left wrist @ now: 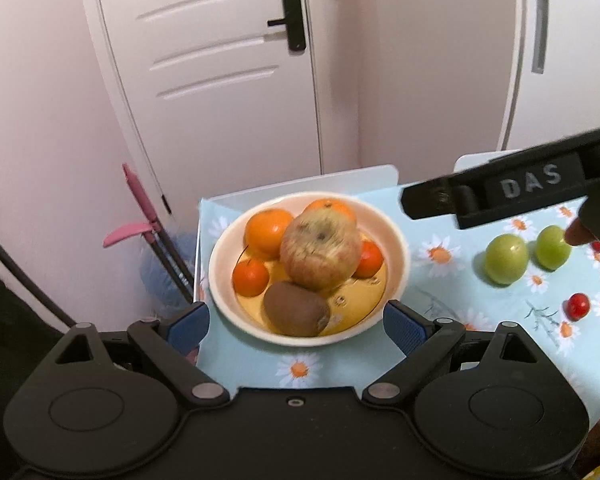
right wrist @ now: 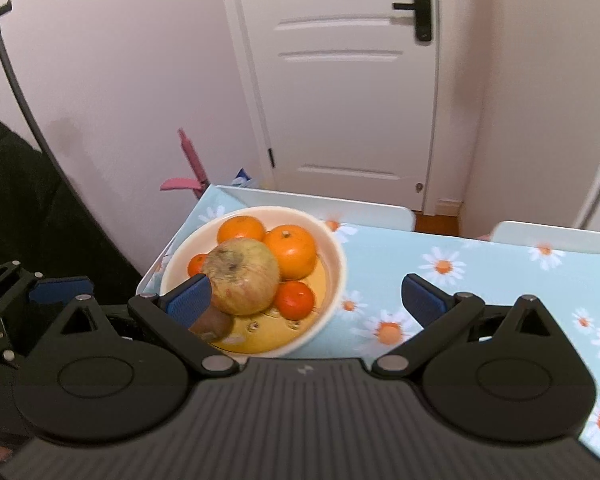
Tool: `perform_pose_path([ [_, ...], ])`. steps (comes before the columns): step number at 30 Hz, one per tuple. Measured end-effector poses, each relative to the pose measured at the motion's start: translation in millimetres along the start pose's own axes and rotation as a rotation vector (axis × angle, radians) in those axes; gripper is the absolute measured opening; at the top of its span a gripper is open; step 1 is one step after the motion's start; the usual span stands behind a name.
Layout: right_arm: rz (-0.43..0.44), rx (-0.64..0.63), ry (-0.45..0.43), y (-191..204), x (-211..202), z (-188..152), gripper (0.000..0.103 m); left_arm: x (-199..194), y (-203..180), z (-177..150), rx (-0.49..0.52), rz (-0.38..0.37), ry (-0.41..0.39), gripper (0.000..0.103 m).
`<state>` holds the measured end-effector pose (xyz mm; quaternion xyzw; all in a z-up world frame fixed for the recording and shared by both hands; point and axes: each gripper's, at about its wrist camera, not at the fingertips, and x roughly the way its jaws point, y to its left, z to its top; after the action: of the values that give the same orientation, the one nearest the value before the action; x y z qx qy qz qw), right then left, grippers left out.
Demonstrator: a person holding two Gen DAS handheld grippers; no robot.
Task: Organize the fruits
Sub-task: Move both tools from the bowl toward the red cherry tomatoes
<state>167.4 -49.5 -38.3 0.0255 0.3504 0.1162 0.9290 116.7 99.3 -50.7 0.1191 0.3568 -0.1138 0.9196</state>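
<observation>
A cream bowl (left wrist: 396,236) (right wrist: 334,252) stands near the table's left end. It holds a large mottled apple (left wrist: 320,252) (right wrist: 242,280) on top, two oranges (left wrist: 268,232), two small tangerines (left wrist: 250,278) and a brown kiwi (left wrist: 296,308) (right wrist: 214,324). My left gripper (left wrist: 298,322) hangs open above the bowl's near rim, holding nothing. My right gripper (right wrist: 306,296) is open wide over the bowl's right side, its left pad (right wrist: 190,298) beside the apple without pressing on it. Two green fruits (left wrist: 506,258) and small red ones (left wrist: 578,306) lie on the cloth to the right.
The table wears a light blue daisy cloth (right wrist: 460,240); its left edge drops off just past the bowl. White chair backs (left wrist: 340,178) stand at the far edge. Behind are a white door (right wrist: 340,80) and a pink-handled broom (left wrist: 140,216). The right gripper's black body (left wrist: 500,188) crosses above the green fruits.
</observation>
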Motion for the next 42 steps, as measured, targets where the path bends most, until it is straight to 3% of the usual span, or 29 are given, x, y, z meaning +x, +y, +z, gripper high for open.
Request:
perform_pose_path([
  [10, -0.044, 0.039, -0.04, -65.0, -63.5, -17.6, 0.103, -28.6, -48.3, 13.3, 0.001, 0.009, -0.054, 0.096],
  [23, -0.096, 0.037, -0.017, -178.3, -122.1, -57.1, 0.103, -37.2, -155.1, 17.3, -0.043, -0.012, -0.038, 0.096],
  [33, -0.12, 0.023, 0.036, -250.8, -115.4, -89.5, 0.103, -8.2, -229.4, 6.7, -0.042, -0.038, -0.009, 0.096],
  [42, -0.113, -0.004, 0.079, -283.5, -89.7, -114.1, 0.103, 27.1, -276.4, -11.1, -0.031, -0.069, 0.035, 0.09],
])
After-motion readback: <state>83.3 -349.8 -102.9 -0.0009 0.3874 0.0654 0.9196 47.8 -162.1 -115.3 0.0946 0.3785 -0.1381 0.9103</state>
